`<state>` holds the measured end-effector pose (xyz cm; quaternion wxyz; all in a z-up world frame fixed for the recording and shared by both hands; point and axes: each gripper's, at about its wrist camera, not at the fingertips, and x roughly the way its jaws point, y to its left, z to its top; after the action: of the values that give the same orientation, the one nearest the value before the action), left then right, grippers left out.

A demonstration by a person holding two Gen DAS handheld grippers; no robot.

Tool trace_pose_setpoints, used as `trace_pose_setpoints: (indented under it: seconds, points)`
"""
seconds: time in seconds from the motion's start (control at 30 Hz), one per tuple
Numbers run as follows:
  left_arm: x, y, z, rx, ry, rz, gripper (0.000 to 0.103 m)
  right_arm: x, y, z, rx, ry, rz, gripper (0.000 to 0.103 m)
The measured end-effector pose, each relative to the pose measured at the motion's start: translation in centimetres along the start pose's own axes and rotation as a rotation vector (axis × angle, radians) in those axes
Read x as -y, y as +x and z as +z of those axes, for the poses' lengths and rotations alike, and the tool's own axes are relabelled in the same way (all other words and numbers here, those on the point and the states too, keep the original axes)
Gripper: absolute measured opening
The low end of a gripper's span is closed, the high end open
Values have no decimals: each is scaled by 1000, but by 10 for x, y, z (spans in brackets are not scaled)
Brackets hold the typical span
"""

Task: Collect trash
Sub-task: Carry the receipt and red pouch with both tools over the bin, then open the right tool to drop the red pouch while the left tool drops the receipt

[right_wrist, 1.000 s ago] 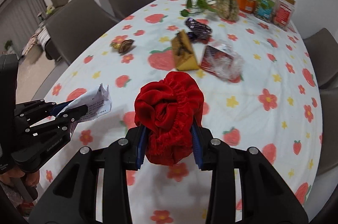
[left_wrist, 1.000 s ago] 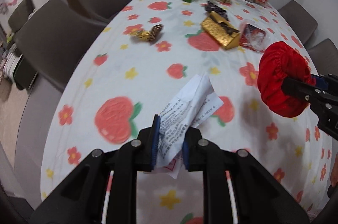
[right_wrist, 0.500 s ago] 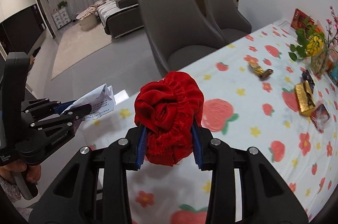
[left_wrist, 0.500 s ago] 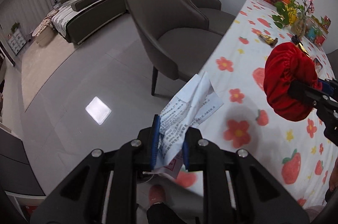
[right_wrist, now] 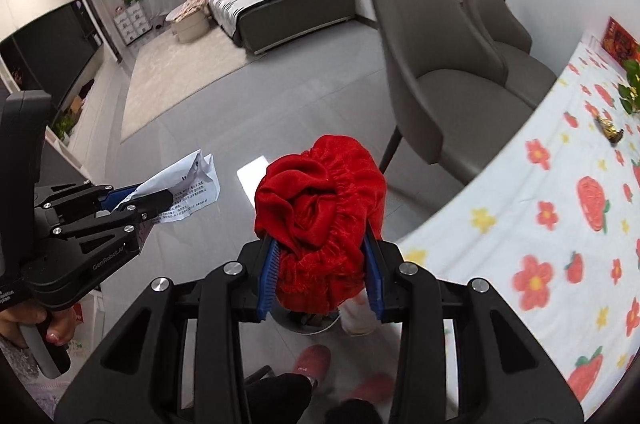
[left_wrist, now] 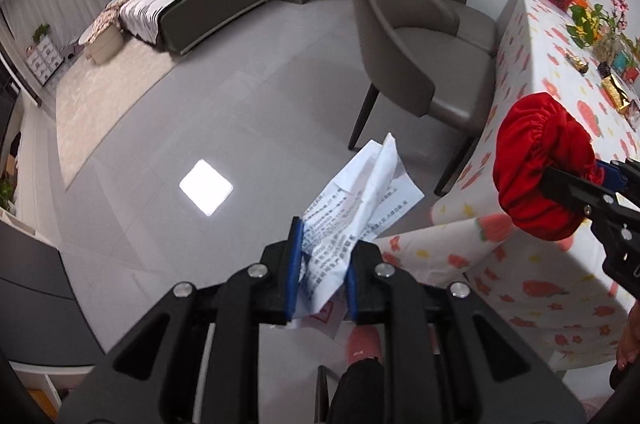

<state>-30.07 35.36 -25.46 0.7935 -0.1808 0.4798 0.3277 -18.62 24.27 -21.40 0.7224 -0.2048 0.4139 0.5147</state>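
The left gripper has its blue-padded jaws clamped on a crumpled white sheet of printed paper, whose long axis runs up and forward out of the jaws, with its folded tip pointing away over the grey tiled floor and a short tail hanging below the pads. The right gripper has its jaws clamped on a bunched red velvet cloth with an elastic gathered rim. The bundle is roughly round, bulging forward and up out of the jaws, so it has no clear long axis.

Directly below the right jaws, partly hidden by the red cloth, a pale round rim shows on the floor, likely a bin, though too little is visible to be sure. Beside it are the person's pink slippers. If that is the bin, the cloth sits almost over it and the right hand is nearer. The paper, held off to the left, would need to come across.

Farther off, the desk under a strawberry-and-flower cloth lies to the right, with a gold candy wrapper on it; beyond stand grey upholstered chairs.
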Motion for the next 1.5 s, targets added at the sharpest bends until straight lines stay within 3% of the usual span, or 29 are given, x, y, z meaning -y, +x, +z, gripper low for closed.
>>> trace_pose_setpoints:
  seconds: [0.2, 0.33, 0.8, 1.0, 1.23, 1.5]
  points:
    - [-19, 33, -34, -29, -38, -2, 19, -23, 39, -20, -23, -34, 15, 35]
    - [-23, 65, -58, -15, -9, 14, 19, -29, 75, -42, -17, -54, 13, 35]
    - [-25, 177, -140, 22, 13, -12, 19, -30, 190, -145, -9, -64, 3, 35]
    - [-19, 215, -176, -17, 45, -41, 19, -34, 217, -178, -27, -55, -23, 35]
    - [-15, 230, -184, -46, 47, -36, 19, -35, 229, -189, -70, -71, -34, 37]
    - [-12, 242, -182, -61, 30, -28, 20, -35, 248, -183, -97, -70, -29, 48]
